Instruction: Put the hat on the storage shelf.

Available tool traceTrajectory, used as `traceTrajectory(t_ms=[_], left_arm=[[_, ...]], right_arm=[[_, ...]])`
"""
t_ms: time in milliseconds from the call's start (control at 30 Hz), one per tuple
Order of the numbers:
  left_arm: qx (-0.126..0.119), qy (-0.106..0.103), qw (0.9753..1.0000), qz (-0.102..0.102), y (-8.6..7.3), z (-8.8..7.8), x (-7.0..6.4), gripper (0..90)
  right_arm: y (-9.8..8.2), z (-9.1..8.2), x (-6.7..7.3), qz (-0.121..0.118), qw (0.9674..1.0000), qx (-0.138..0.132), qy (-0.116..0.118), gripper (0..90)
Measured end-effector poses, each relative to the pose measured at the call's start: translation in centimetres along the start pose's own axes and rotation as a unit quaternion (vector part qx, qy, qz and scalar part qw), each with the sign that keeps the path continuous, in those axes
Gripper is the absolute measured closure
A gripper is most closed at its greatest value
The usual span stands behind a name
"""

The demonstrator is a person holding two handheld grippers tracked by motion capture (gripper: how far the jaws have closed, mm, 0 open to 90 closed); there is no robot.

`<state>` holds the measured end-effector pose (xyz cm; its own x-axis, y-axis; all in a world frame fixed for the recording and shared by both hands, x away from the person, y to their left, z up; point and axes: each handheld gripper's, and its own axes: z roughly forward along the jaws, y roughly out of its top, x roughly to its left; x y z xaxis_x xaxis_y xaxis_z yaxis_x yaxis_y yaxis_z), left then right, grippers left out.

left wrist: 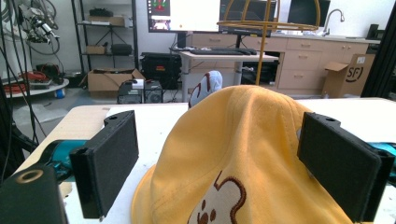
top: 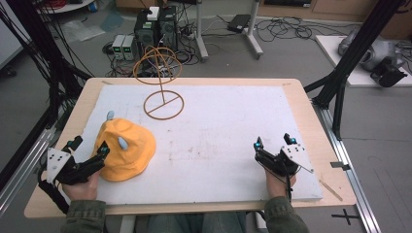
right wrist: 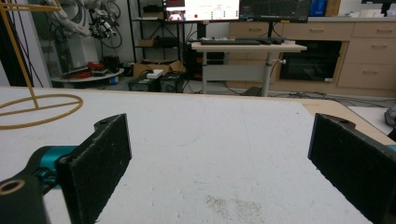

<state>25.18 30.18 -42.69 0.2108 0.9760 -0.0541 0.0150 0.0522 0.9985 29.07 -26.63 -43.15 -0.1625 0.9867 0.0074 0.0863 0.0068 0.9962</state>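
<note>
I see the yellow hat [top: 124, 149] lying at eight o'clock on the white board [top: 218, 145], between my left gripper's [top: 103, 151] spread jaws, unpinched. My right gripper [top: 273, 143], at four o'clock, stands spread over bare board. Wire stand [top: 163, 82] at twelve holds nothing.

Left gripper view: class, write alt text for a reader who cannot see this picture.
A yellow hat with a brown embroidered design lies on the white table top, between the left gripper's two open black jaws, which do not press on it. Behind it rises a golden wire hat stand, with desks and monitors beyond.
</note>
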Motion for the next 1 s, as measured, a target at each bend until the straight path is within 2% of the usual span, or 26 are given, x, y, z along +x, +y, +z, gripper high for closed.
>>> traceTrajectory(t_ms=[433, 700, 867, 967, 1000], left_arm=[[-0.002, -0.006, 1.0000, -0.002, 0.2, 0.0, 0.1, 12.9], [0.000, -0.031, 0.9993, -0.022, 0.0, 0.2, 0.3, 12.9], [0.020, -0.041, 0.9987, -0.021, -0.1, 0.6, 0.4, 13.2], [0.046, -0.056, 0.9970, -0.027, -0.2, 1.0, 0.6, 13.3], [0.046, -0.056, 0.9970, -0.027, -0.2, 1.0, 0.6, 13.3]], right_arm=[[0.0, 0.0, 0.0, 0.007, 1.0000, 0.000, 0.001, 5.6], [0.0, -0.1, -0.1, 0.010, 0.9999, -0.003, 0.008, 5.6], [-0.1, 0.0, 0.0, 0.017, 0.9998, 0.000, 0.009, 5.6], [-0.1, 0.1, 0.1, 0.013, 0.9998, 0.000, 0.013, 5.6], [-0.1, 0.1, 0.1, 0.013, 0.9998, 0.000, 0.013, 5.6]])
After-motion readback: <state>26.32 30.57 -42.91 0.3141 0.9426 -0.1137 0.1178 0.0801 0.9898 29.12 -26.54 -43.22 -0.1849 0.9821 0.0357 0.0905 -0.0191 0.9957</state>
